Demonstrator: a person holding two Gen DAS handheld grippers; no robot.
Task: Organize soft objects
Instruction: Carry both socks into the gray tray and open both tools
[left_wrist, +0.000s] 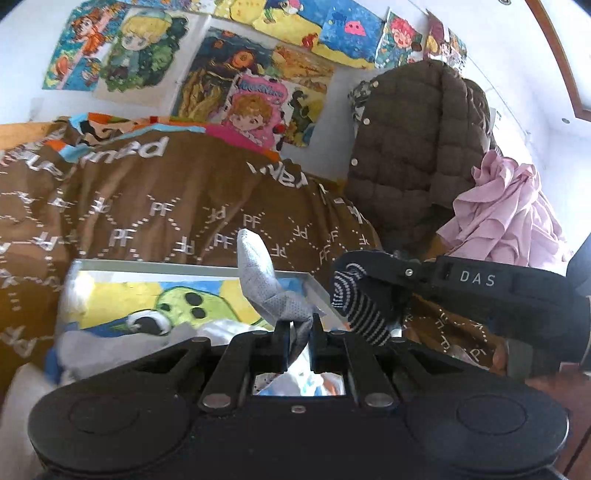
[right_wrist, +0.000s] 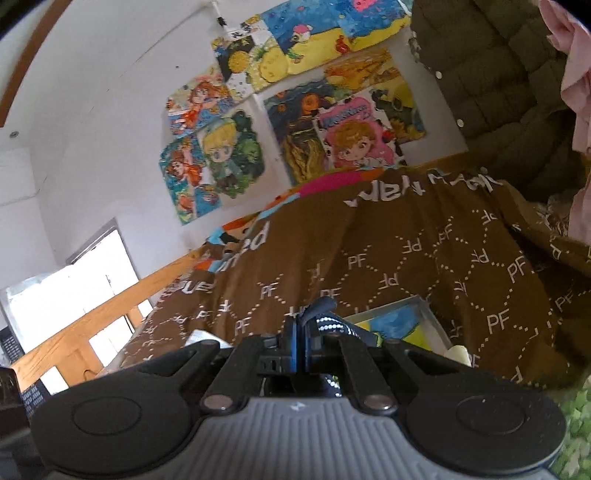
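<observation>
My left gripper (left_wrist: 298, 325) is shut on a light grey sock (left_wrist: 258, 280), which sticks up and forward from between the fingers. Just to its right, the right gripper (left_wrist: 354, 291) comes in from the side, shut on a dark navy sock with white stripes (left_wrist: 360, 314). In the right wrist view the right gripper (right_wrist: 300, 332) pinches that striped sock (right_wrist: 328, 323), whose dark cuff pokes up above the fingers. Both hang over a shallow grey tray (left_wrist: 314, 284) lined with a colourful cartoon picture (left_wrist: 177, 299), which lies on the brown blanket (left_wrist: 166, 206).
White and pale clothes (left_wrist: 96, 347) lie at the tray's near side. A brown quilted jacket (left_wrist: 413, 147) and a pink garment (left_wrist: 506, 214) hang at the right. A wooden bed rail (right_wrist: 92, 317) runs at the left; cartoon posters (right_wrist: 295, 122) cover the wall.
</observation>
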